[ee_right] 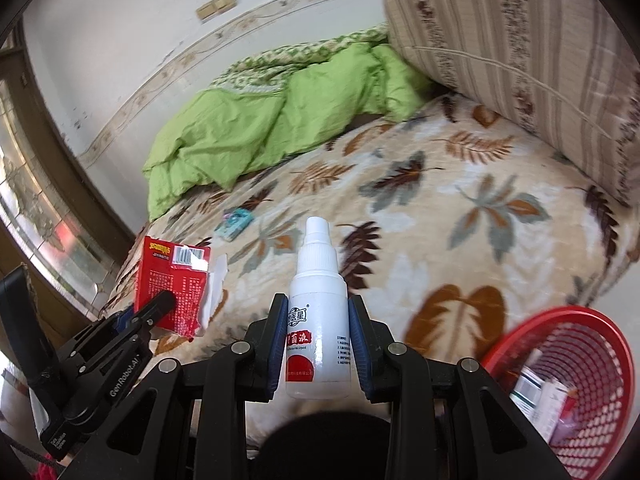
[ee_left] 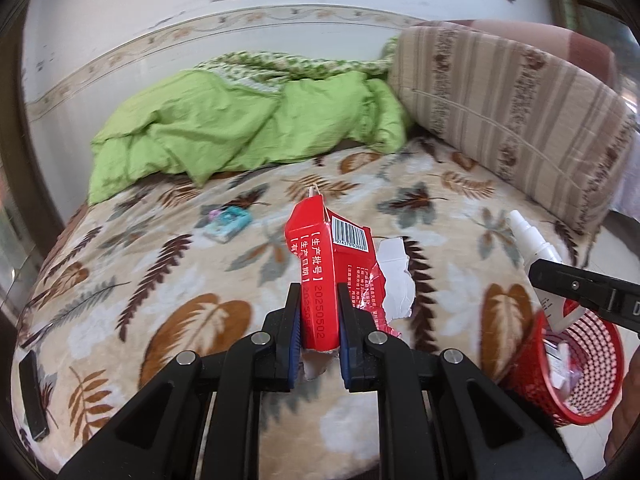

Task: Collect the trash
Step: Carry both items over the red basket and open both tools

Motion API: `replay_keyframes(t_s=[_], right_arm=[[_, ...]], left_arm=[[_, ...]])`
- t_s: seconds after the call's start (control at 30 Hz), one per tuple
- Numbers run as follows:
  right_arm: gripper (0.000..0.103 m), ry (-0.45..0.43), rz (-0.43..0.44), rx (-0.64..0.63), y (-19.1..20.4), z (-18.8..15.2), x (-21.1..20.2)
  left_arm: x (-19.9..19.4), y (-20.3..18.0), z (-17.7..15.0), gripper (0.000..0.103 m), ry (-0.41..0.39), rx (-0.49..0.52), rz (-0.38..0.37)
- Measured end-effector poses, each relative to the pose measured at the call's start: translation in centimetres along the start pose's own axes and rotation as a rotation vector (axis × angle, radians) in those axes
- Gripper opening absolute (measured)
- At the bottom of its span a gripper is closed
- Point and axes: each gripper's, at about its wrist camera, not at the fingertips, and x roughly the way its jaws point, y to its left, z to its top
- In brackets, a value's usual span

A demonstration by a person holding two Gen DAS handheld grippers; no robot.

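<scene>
Clearly both hands are loaded. The left gripper is clenched on a torn red carton, its blue pads pinching the narrow side panel, low in the middle of the left wrist view. A ripped flap of white card hangs loose from the carton's right side. The right gripper grasps a white spray bottle around its body, nozzle pointing away, at the lower centre of the right wrist view.

The red mesh basket sits at the lower right of both views, against the edge of the bed's leaf-print blanket, and already holds some packets. A small blue-green item lies on the blanket, left of centre.

Several things could go wrong. The carton is crushed and held by a thin edge, so a quick swing towards the basket could let it twist out or shed the hanging flap onto the blanket. The bottle is smooth and round, so it may slip if tilted steeply. Both grippers head for the same small basket, and in the left wrist view the right one is near its rim, so they could collide or tip it. Letting go too far from the opening would bounce either item off the rim.
</scene>
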Motion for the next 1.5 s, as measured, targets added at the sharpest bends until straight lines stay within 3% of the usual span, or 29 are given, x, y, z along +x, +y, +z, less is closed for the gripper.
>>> replay_keyframes(t_s=[0.7,1.2,1.5], right_arm=[[0.032,-0.053,-0.177,0.150,-8.6,-1.6,-8.1],[0.032,-0.066,-0.250,0.240,-12.5,-3.2,-12.3],[0.032,-0.048,-0.280,0.287,-14.5,-4.2,-12.6]], left_arm=[[-0.5,-10.6,1.0,0.015,0.025,0.161,-0.195],[-0.6,-16.4,0.0,0.015,0.154,0.213,-0.396],[0.0,-19.5,-0.2,0.015,0.209,0.247,-0.453]])
